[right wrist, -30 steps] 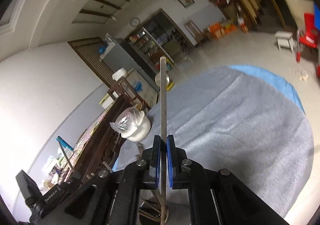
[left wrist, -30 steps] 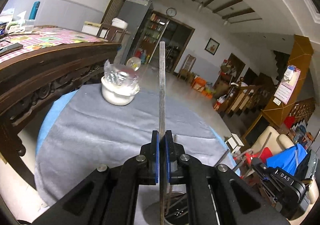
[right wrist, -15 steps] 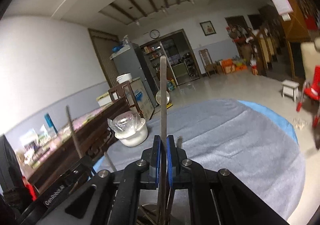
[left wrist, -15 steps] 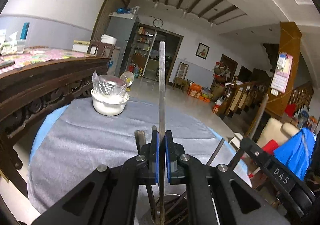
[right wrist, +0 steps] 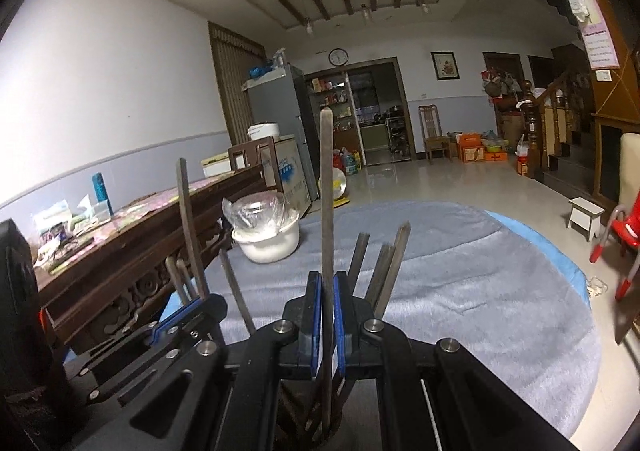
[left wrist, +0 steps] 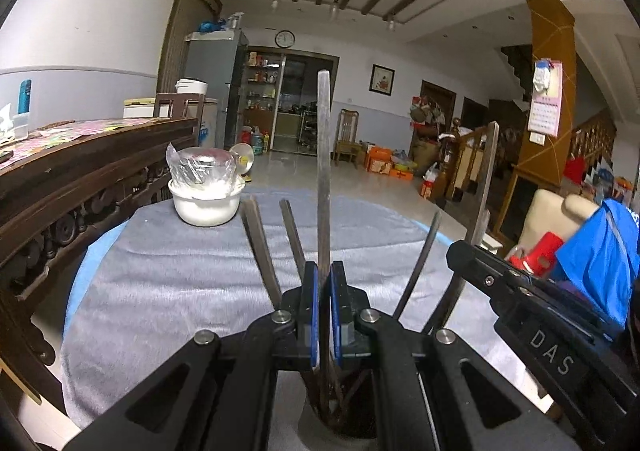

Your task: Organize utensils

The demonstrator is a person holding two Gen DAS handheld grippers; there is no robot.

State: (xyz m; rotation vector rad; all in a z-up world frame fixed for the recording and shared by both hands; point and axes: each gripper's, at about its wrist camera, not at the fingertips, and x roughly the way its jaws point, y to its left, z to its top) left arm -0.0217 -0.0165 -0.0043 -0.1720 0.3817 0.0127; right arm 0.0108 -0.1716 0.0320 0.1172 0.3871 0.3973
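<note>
- At the far left a dark wooden table (left wrist: 100, 155) with carved sides carries a flowered cloth and a blue bottle (left wrist: 24, 95).
- Near it, on the grey cloth (left wrist: 160, 283) of the round table, stands a white bowl (left wrist: 206, 203) with a clear plastic bag on top; it is well apart from both grippers.
- In the left wrist view, two dark utensil handles (left wrist: 260, 247) lean to the left, out of a round holder (left wrist: 348, 423) that sits just under the gripper, at the near edge of the table.
- The left gripper (left wrist: 324, 307) is closed tight on one flat metal utensil (left wrist: 323, 171), which stands almost upright; its lower end goes down into the holder, and the blue pads (left wrist: 313, 315) press on both of its sides.
- To the right of it, two more handles lean to the right, and the right gripper (left wrist: 472, 247) comes in from the side with a second metal utensil (left wrist: 486, 179) upright in it.
- In the right wrist view the right gripper (right wrist: 327, 315) is also closed tight on this utensil (right wrist: 327, 191), whose lower end reaches into the same holder (right wrist: 312, 423), between other handles.
- On the floor at the far right are a white stool (right wrist: 586, 217) and a red chair (right wrist: 624, 235).
</note>
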